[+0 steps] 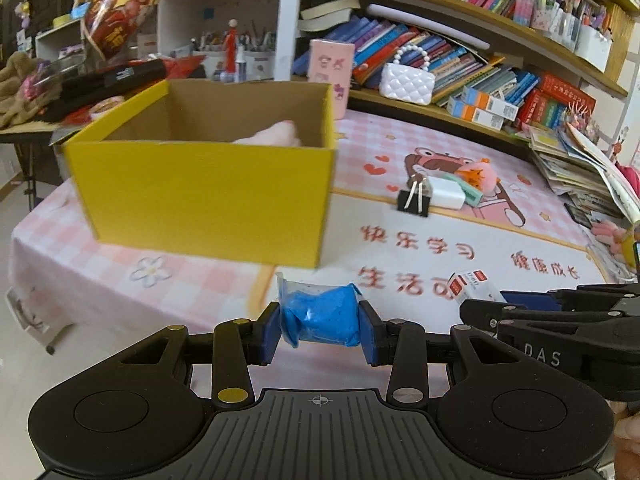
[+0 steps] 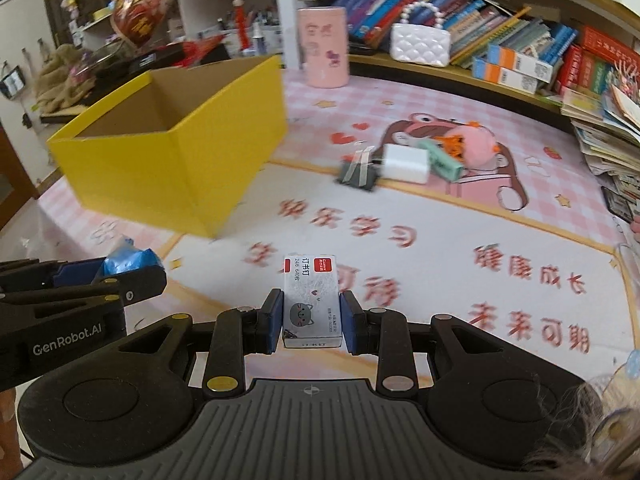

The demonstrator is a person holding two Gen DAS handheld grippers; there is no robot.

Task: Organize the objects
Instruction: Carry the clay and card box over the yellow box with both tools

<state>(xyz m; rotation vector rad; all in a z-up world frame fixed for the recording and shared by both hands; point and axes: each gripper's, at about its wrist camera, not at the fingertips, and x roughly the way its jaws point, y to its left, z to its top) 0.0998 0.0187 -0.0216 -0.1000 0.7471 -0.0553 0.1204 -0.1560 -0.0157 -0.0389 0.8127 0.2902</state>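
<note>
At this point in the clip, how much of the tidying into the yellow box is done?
Early to midway. Done: one pale pink item already lies inside the yellow box. In hand: the left gripper is shut on a blue bag, and the right gripper is shut on a staple box. Left: the binder clip, white charger, mint green item and pink plush sit on the mat.

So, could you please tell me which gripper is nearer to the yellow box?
Left. The left gripper, shut on the blue clay packet, sits just short of the yellow box. The right gripper, shut on the staples box, sits farther off to the box's right.
</note>
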